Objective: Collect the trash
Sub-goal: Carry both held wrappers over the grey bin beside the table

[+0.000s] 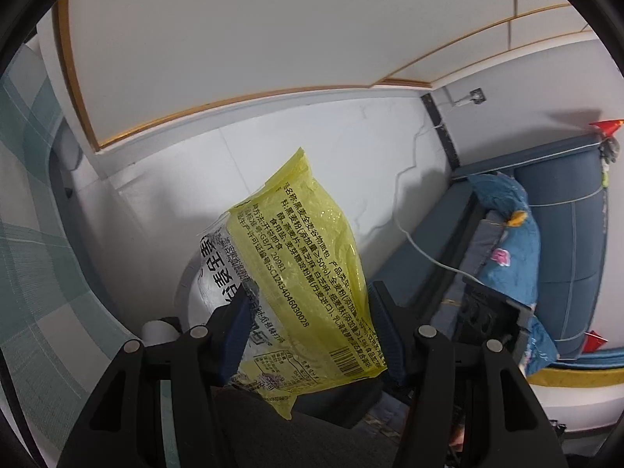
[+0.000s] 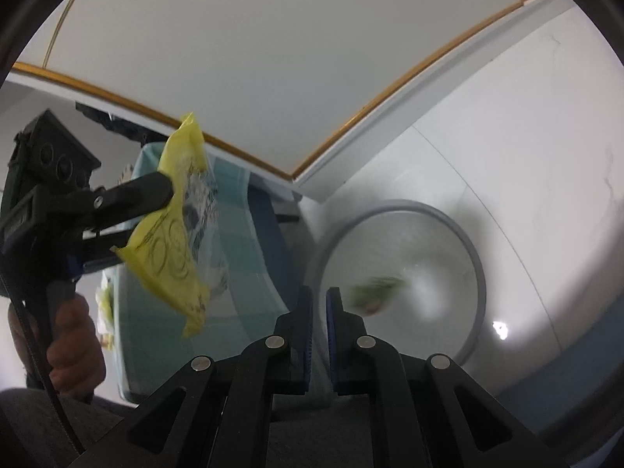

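Note:
A yellow and clear bread wrapper point(image 1: 304, 241) with black print stands upright between the blue pads of my left gripper point(image 1: 310, 292), which is shut on its lower half. The right wrist view shows the same wrapper point(image 2: 171, 257) in the left gripper point(image 2: 148, 226), held up by a hand point(image 2: 74, 347) at the left. My right gripper point(image 2: 319, 296) is all but closed, a slim gap between its pads and nothing in it. Beyond its tips lies a round grey-rimmed bin point(image 2: 468, 249) with a white liner; a blurred green scrap point(image 2: 376, 292) shows inside it. Part of the bin point(image 1: 187, 284) shows behind the wrapper.
A teal checked cloth point(image 2: 241, 241) hangs over furniture just left of the bin, also seen as the checked cloth point(image 1: 31, 234). A blue sofa point(image 1: 565, 234) with a floral cushion point(image 1: 511, 234) stands to the right. A white cable point(image 1: 413, 241) runs down the white wall.

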The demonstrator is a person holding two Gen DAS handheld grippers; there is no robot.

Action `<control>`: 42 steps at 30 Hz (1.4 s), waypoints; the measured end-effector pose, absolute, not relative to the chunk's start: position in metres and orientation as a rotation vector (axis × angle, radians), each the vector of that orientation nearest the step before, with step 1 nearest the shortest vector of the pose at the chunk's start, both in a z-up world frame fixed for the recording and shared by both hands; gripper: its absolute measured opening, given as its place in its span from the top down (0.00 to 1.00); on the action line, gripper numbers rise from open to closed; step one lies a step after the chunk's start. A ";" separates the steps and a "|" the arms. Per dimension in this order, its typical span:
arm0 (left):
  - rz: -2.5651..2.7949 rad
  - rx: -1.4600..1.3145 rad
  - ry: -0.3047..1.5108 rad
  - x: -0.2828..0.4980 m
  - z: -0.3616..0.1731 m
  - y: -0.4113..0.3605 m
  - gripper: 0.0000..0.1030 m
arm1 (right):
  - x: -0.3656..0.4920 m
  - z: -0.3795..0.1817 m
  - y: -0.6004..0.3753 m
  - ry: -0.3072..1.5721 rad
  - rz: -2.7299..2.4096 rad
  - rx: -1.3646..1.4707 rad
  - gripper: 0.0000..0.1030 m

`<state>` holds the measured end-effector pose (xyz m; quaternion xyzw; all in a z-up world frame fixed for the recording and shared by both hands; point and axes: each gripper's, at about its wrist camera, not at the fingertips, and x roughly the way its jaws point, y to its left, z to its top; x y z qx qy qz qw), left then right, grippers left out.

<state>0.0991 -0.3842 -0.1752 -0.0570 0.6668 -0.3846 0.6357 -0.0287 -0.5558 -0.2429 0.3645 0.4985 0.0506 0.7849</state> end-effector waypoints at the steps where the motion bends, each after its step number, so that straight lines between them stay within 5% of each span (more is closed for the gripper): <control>1: -0.882 -0.130 1.533 0.100 -0.178 -0.385 0.48 | -0.029 -0.244 -0.555 1.073 0.108 0.782 0.89; 11: -0.856 -0.080 1.602 0.099 -0.204 -0.402 0.48 | -0.046 -0.233 -0.579 1.038 -0.052 0.761 0.49; 13: -0.858 -0.064 1.623 0.096 -0.210 -0.405 0.48 | -0.047 -0.228 -0.583 1.035 -0.109 0.725 0.33; 21: -0.850 0.001 1.686 0.087 -0.233 -0.415 0.48 | -0.049 -0.202 -0.589 1.016 -0.204 0.631 0.18; 39: -0.792 0.084 1.747 0.076 -0.256 -0.419 0.40 | -0.048 -0.197 -0.589 1.022 -0.229 0.626 0.12; 42: -0.790 0.098 1.732 0.075 -0.253 -0.422 0.32 | -0.048 -0.196 -0.589 1.022 -0.227 0.629 0.12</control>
